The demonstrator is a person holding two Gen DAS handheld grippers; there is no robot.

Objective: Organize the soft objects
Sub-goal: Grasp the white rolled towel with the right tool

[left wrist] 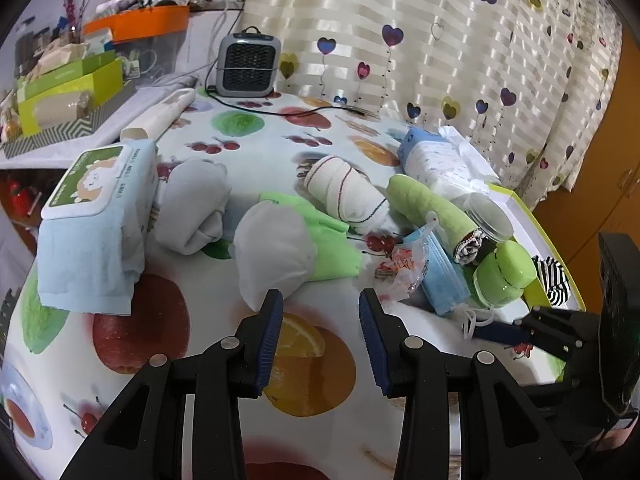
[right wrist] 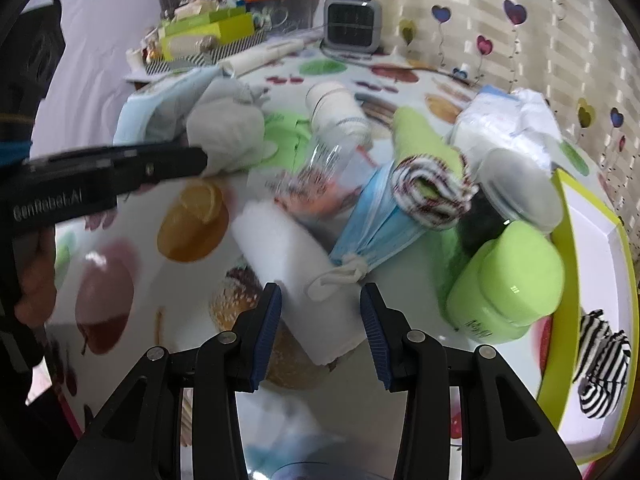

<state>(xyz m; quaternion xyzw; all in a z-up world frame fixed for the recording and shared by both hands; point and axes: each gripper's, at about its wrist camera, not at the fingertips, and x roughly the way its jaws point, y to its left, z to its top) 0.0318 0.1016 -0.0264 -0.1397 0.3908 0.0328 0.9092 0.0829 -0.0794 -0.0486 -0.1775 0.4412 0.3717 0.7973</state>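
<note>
White rolled towel point(right wrist: 296, 276) lies on the fruit-print tablecloth point(right wrist: 192, 280), long axis slanting toward the right gripper point(right wrist: 320, 316), whose half-open jaws straddle its near end without pressing. Only this view shows it. Striped cloth point(right wrist: 600, 364) sits in the lime-rimmed tray point(right wrist: 560, 320). Left gripper point(left wrist: 320, 324) gapes empty.

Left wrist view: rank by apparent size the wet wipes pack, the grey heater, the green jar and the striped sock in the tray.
1. wet wipes pack, clearly largest, though it is also nearer the camera
2. grey heater, far back, so its true size is unsure
3. green jar
4. striped sock, partly hidden by the tray rim
</note>
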